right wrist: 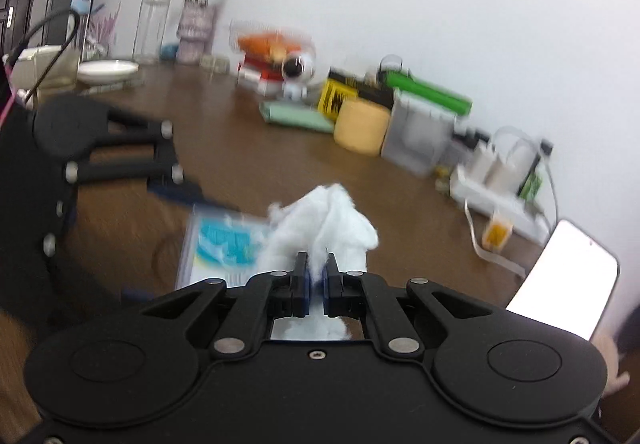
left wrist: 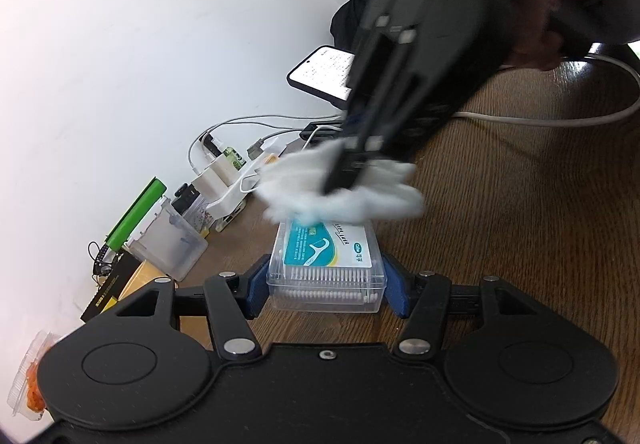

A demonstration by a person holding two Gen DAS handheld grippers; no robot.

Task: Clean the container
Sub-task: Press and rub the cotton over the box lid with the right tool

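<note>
A clear plastic box of floss picks with a teal and white label lies on the brown wooden table. My left gripper is shut on the box, its blue pads against both short sides. My right gripper is shut on a wad of white tissue and presses it on the far end of the lid. In the right wrist view the right gripper pinches the tissue over the blurred box; the left gripper's arm shows at left.
A lit phone leans beside the right gripper, also in the right wrist view. Along the wall stand a clear bin, a green tube, chargers and cables. A yellow cup, a toy camera, vases and a plate stand farther off.
</note>
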